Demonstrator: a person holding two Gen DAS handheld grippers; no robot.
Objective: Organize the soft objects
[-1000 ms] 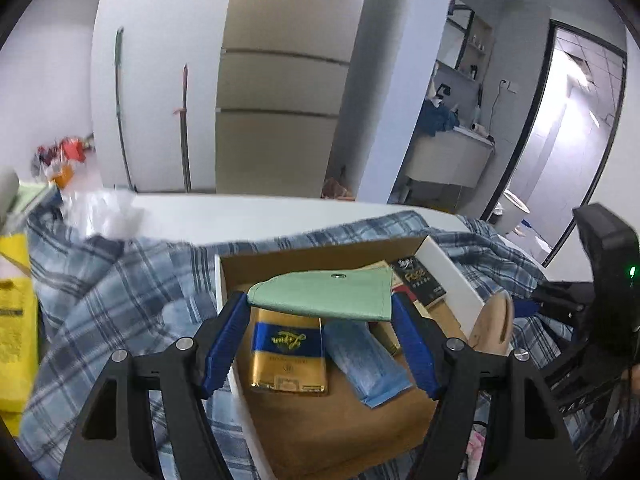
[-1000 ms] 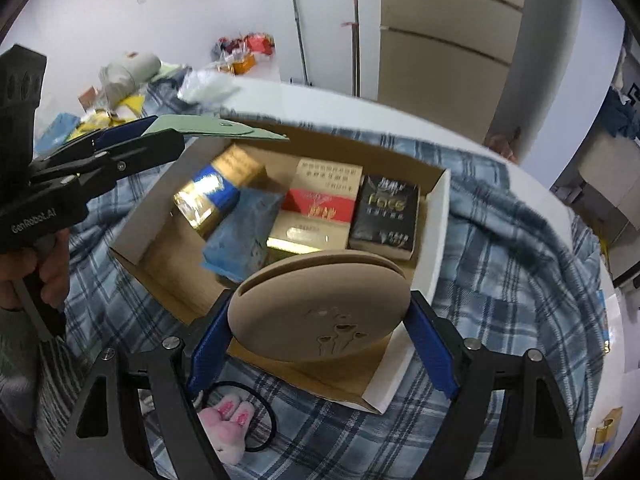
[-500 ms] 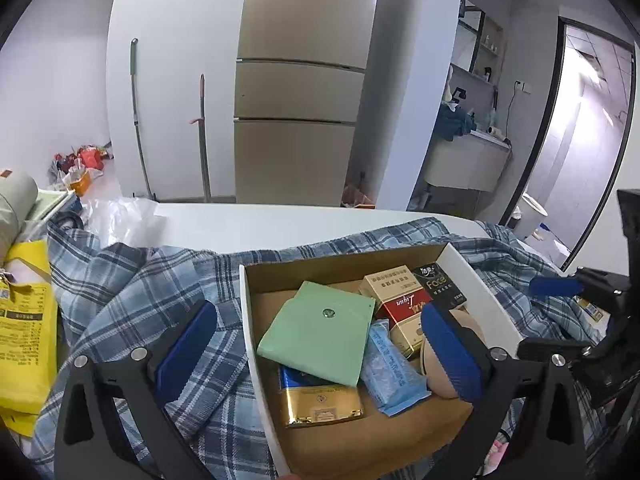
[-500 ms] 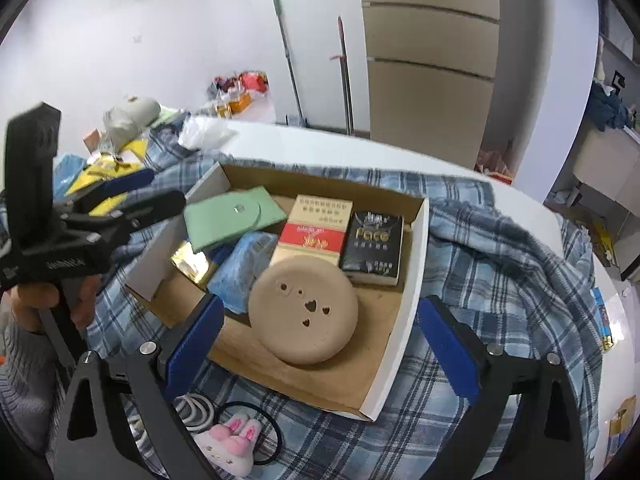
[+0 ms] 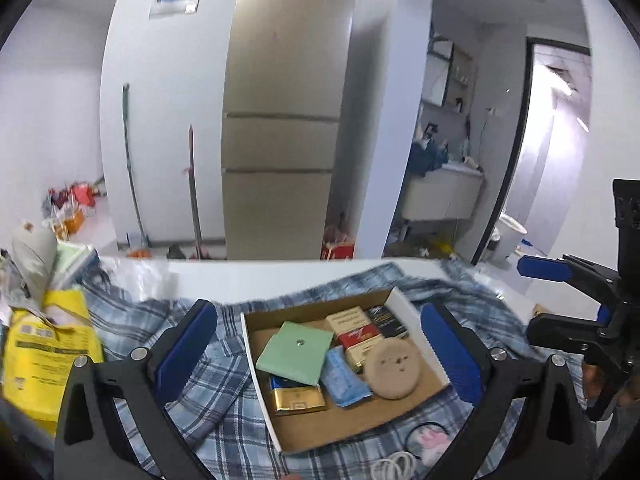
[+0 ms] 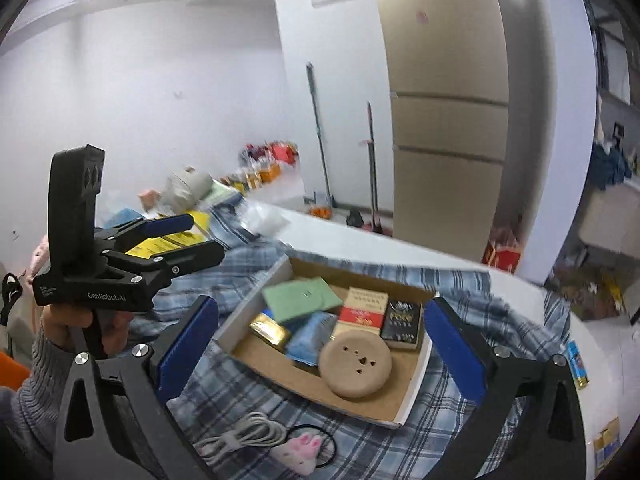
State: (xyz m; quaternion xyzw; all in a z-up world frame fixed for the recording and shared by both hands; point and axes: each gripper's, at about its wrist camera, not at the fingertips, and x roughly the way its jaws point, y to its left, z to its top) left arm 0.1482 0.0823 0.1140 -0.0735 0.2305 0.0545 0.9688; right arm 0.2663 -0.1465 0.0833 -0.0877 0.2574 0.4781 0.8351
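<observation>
An open cardboard box (image 5: pixel 400 307) lies on a blue plaid cloth. In it a flat green pouch (image 5: pixel 296 352) rests over a gold packet (image 5: pixel 297 399). Beside them lie a blue tissue pack (image 5: pixel 346 379) and a round tan pad (image 5: pixel 394 368). My left gripper (image 5: pixel 317 309) hangs above the box, open and empty. My right gripper (image 6: pixel 321 305) also hovers over the box (image 6: pixel 416 376), its jaws still opening with nothing between them. The tan pad (image 6: pixel 354 362) and green pouch (image 6: pixel 302 298) lie free below it.
A red-and-cream pack (image 6: pixel 362 312) and a black pack (image 6: pixel 402 322) fill the box's far side. A pink bunny hair tie (image 6: pixel 302 450) and a white cable (image 6: pixel 244 436) lie in front. A yellow bag (image 5: pixel 44 354) sits left, with the white table edge (image 5: pixel 280 270) behind.
The left gripper let go of the green pouch and the right let go of the tan pad; both now lie in the box. Both grippers opened wide and rose back from it.
</observation>
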